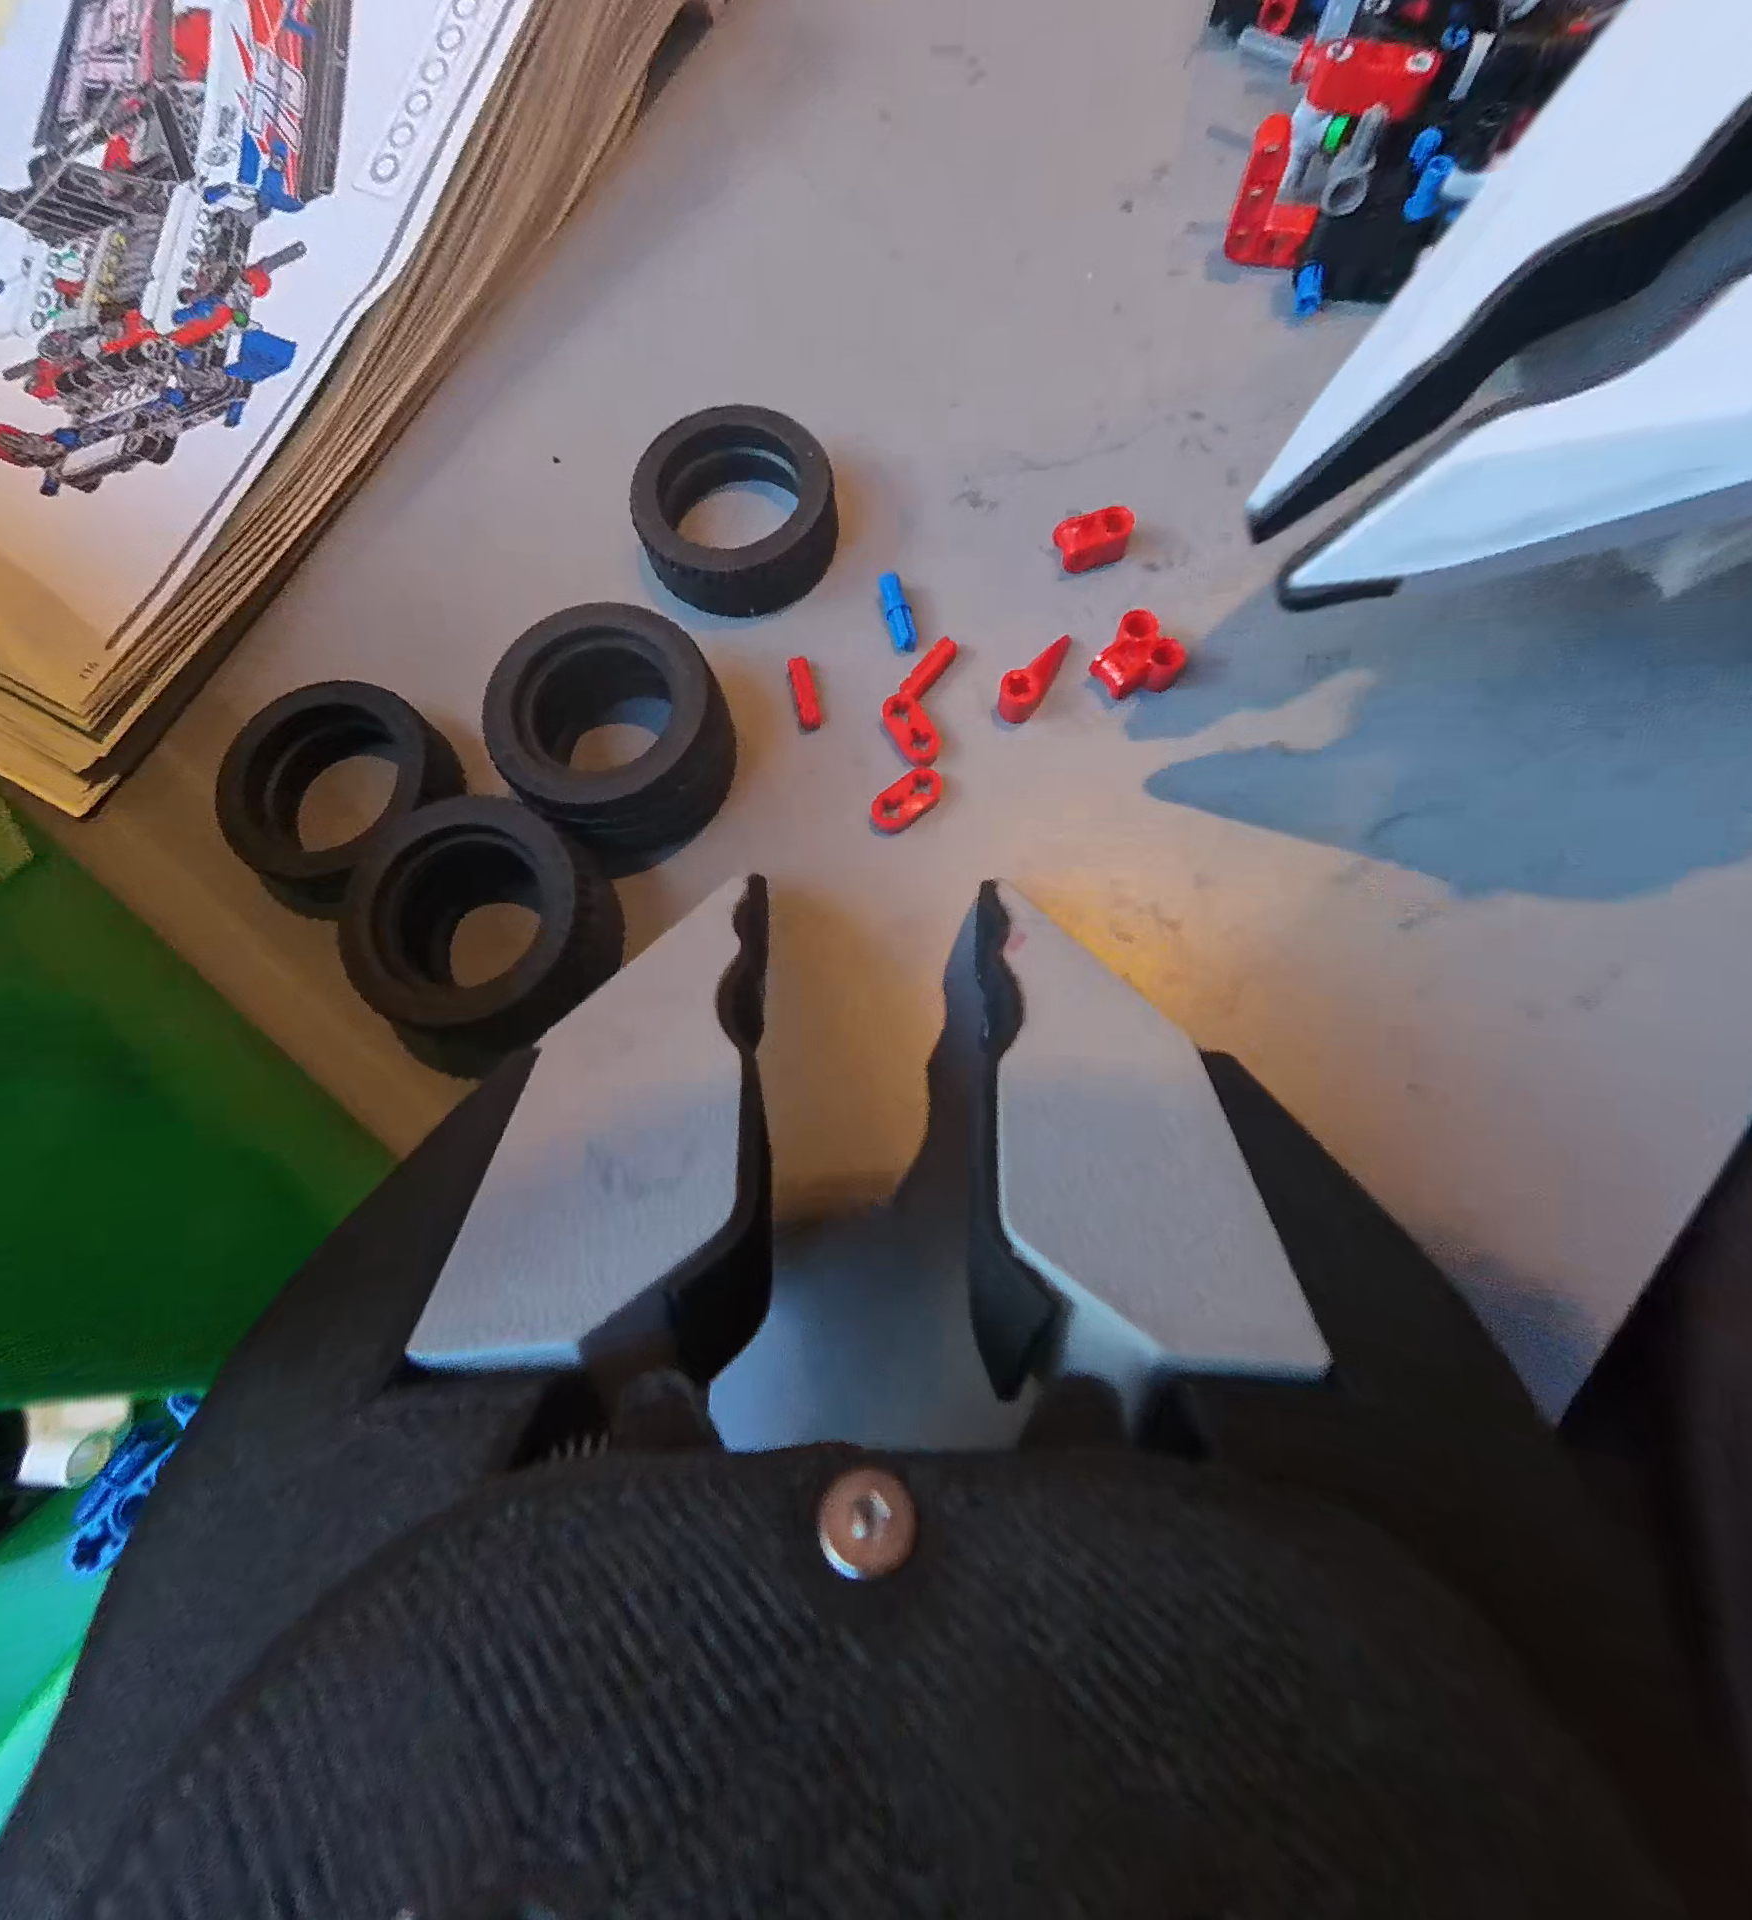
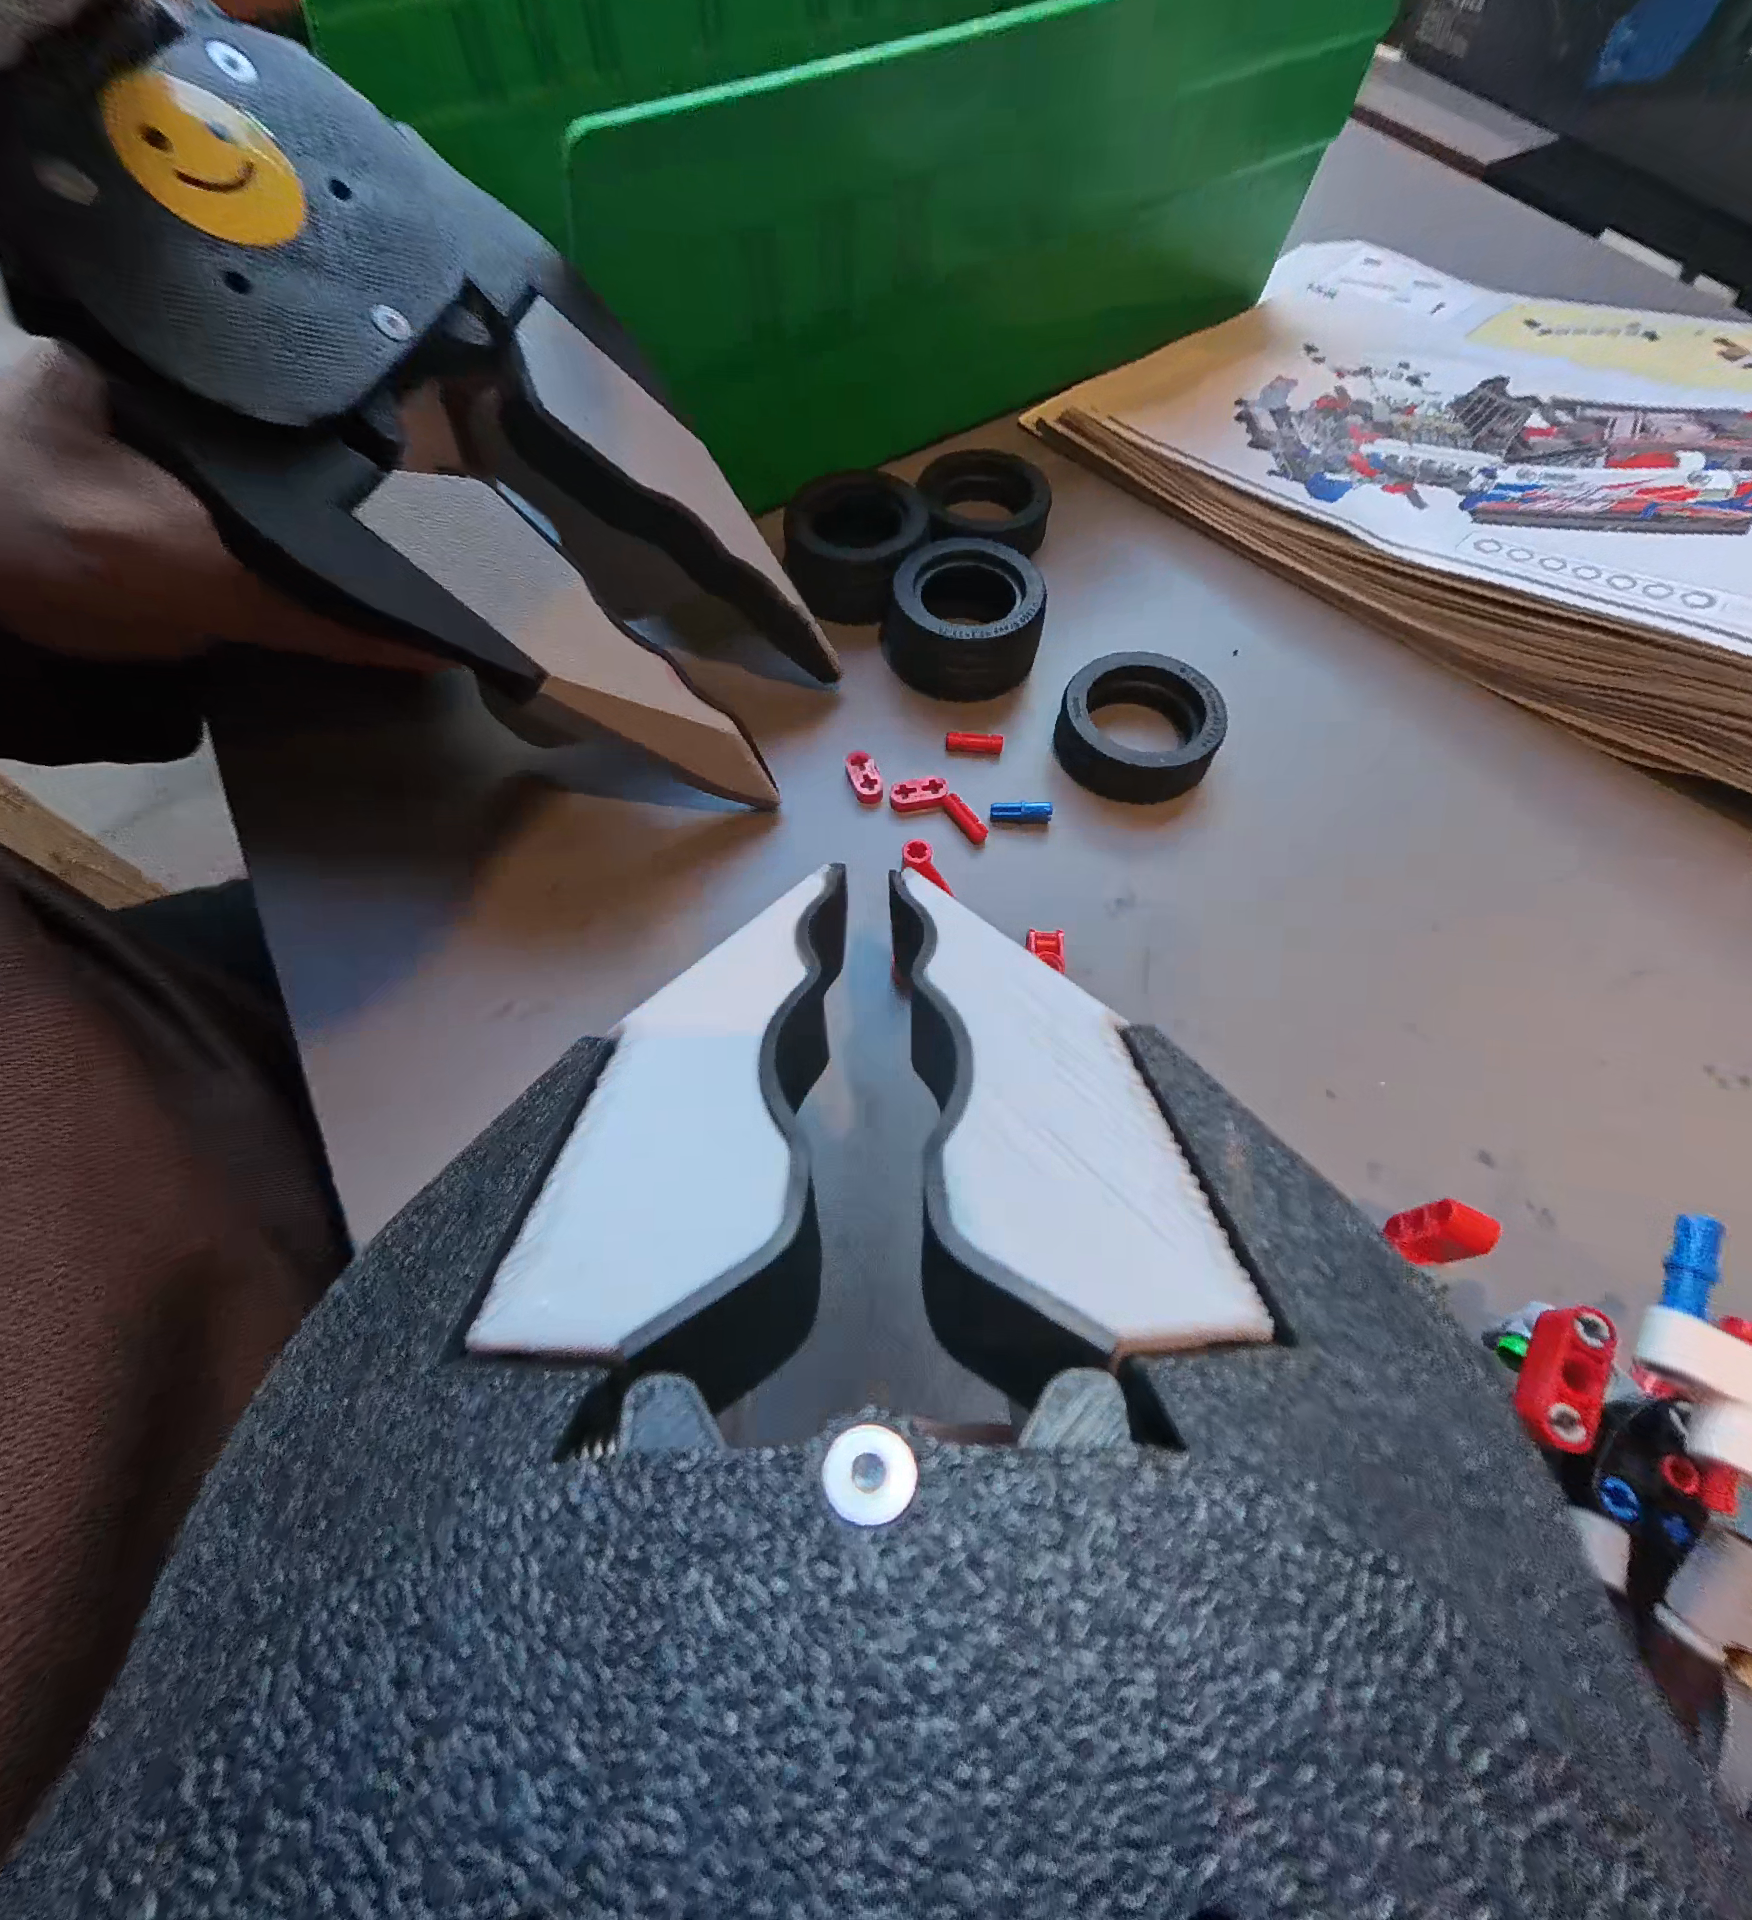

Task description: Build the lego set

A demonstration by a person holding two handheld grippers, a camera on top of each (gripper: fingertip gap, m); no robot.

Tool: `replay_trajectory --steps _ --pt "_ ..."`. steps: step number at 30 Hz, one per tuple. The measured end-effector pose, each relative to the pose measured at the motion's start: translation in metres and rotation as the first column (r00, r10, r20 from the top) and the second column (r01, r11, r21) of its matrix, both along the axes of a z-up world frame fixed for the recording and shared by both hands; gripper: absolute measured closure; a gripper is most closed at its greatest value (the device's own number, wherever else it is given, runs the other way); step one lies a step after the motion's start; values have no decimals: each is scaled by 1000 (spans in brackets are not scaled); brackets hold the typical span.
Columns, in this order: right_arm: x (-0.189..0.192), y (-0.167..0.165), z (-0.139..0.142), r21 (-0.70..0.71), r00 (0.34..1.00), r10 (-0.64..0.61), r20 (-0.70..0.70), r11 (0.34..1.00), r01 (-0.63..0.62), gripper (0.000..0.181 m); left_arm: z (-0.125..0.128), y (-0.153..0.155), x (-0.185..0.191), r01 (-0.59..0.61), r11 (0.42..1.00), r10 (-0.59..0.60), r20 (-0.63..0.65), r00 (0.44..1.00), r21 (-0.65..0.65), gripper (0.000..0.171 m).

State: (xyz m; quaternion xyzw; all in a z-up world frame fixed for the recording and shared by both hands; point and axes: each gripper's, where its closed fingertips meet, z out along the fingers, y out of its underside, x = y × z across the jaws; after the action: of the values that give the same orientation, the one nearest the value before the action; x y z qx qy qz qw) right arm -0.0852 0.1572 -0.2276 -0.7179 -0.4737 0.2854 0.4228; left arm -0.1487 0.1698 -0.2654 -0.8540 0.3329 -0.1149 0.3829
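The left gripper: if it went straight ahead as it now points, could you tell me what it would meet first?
Probably the nearest red link, lying flat on the table just ahead of the open left gripper; depth is hard to judge, and it might reach the bare table first.

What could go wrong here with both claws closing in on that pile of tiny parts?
1. The red pieces lie nearly touching; either claw may nudge neighbours or pinch two.
2. The right claw, jaws barely apart, hovers low over them, partly hiding red parts under its tips, so a blind pinch could flick one away.
3. The left claw, open, and the right converge on one small patch and could collide.
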Motion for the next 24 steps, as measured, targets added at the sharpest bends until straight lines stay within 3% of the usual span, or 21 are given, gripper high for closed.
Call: replay_trajectory --steps 7,11,14,17,20,24 --pt "39 2 12 80 997 -72 -32 994 75 171 -2 5 14 37 998 -36 31 999 -44 125" --pt "50 0 2 -9 997 -78 -17 997 78 169 -2 10 30 66 997 -64 39 997 -51 143" --pt "43 3 -4 -58 997 -79 23 995 81 158 -2 6 40 88 995 -86 35 996 -49 150" --pt "30 6 -3 -25 996 -64 55 998 65 157 -2 -1 45 95 994 -93 35 995 -49 143" --pt "14 9 -8 -27 993 -62 98 998 65 157 -1 -5 44 79 996 -79 21 997 -27 132" --pt "0 -3 -6 -4 992 -16 124 1000 16 165 13 0 35 4 998 -7 56 998 64 132"
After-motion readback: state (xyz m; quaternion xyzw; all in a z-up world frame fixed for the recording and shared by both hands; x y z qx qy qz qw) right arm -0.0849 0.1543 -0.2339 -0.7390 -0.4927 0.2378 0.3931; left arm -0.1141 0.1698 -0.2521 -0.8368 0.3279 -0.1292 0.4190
